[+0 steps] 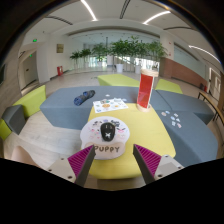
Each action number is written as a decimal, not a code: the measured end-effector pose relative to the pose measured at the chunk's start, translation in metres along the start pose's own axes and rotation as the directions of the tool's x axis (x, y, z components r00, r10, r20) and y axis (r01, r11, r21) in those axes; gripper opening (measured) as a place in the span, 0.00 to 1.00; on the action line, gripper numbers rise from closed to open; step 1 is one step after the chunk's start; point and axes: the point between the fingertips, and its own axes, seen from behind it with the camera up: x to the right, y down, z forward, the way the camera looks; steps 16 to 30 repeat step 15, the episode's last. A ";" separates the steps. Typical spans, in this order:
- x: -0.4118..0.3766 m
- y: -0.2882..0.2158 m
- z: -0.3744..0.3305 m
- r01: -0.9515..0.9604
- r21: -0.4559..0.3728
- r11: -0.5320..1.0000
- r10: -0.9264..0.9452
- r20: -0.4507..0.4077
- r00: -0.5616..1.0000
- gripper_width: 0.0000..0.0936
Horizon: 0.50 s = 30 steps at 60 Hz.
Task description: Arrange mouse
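Nearest us, the gripper (113, 163) has its jaws released, the magenta pads (80, 160) well apart with nothing pressed between them; just ahead of the fingertips we see a round white mouse mat (106, 134) printed with the word "POPPY", lying on a yellow table (150, 130); the black mouse (108, 129) sits on that mat, beyond the fingers and untouched. Farther on we note a white sheet (110, 103) and a dark object (85, 97) on a grey-blue surface (60, 103), a red cylinder (147, 88) standing upright, then potted plants (120, 50) at the back.
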 end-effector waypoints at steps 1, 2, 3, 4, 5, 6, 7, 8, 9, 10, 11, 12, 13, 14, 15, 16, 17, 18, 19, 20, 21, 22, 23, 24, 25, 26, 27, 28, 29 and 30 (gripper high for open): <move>0.002 -0.001 0.000 0.004 0.007 1.000 -0.004 -0.007 1.000 0.88; 0.005 -0.003 -0.001 0.013 0.017 1.000 -0.013 -0.019 1.000 0.88; 0.008 -0.005 -0.001 0.026 0.026 0.999 -0.025 -0.032 0.999 0.88; 0.011 -0.006 -0.002 0.037 0.030 0.999 -0.036 -0.044 0.998 0.88; 0.012 -0.006 -0.002 0.042 0.029 0.999 -0.040 -0.050 0.998 0.88; 0.014 -0.005 0.000 0.036 0.024 0.999 -0.035 -0.047 0.998 0.88; 0.012 -0.004 -0.001 0.036 0.022 0.999 -0.035 -0.048 0.998 0.88; 0.011 -0.003 -0.001 0.034 0.024 0.999 -0.033 -0.046 0.998 0.88; 0.011 -0.004 0.000 0.031 0.028 0.999 -0.029 -0.049 0.998 0.88; 0.012 -0.004 0.000 0.024 0.030 0.999 -0.022 -0.055 0.998 0.88; 0.012 -0.004 0.000 0.014 0.033 0.999 -0.012 -0.060 0.998 0.88; 0.012 -0.005 0.000 0.003 0.040 0.999 0.000 -0.067 0.998 0.89; 0.012 -0.006 -0.001 -0.006 0.045 0.999 0.009 -0.072 0.997 0.88; 0.012 -0.007 0.000 -0.013 0.050 0.999 0.017 -0.077 0.997 0.89; 0.012 -0.007 0.000 -0.019 0.051 0.998 0.023 -0.082 0.996 0.88; 0.012 -0.007 0.000 -0.019 0.051 0.998 0.023 -0.082 0.996 0.88; 0.012 -0.007 0.000 -0.019 0.051 0.998 0.023 -0.082 0.996 0.88; 0.012 -0.007 0.000 -0.019 0.051 0.998 0.023 -0.082 0.996 0.88; 0.012 -0.007 0.000 -0.019 0.051 0.998 0.023 -0.082 0.996 0.88; 0.012 -0.007 0.000 -0.019 0.051 0.998 0.023 -0.082 0.996 0.88; 0.012 -0.007 0.000 -0.019 0.051 0.998 0.023 -0.082 0.996 0.88; 0.012 -0.007 0.000 -0.019 0.051 0.998 0.023 -0.082 0.996 0.88; 0.012 -0.007 0.000 -0.019 0.051 0.998 0.023 -0.082 0.996 0.88; 0.012 -0.007 0.000 -0.019 0.051 0.998 0.023 -0.082 0.996 0.88; 0.012 -0.007 0.000 -0.019 0.051 0.998 0.023 -0.082 0.996 0.88; 0.012 -0.007 0.000 -0.019 0.051 0.998 0.023 -0.082 0.996 0.88; 0.012 -0.007 0.000 -0.019 0.051 0.998 0.023 -0.082 0.996 0.88; 0.012 -0.007 0.000 -0.019 0.051 0.998 0.023 -0.082 0.996 0.88; 0.012 -0.007 0.000 -0.019 0.051 0.998 0.023 -0.082 0.996 0.88; 0.012 -0.007 0.000 -0.019 0.051 0.998 0.023 -0.082 0.996 0.88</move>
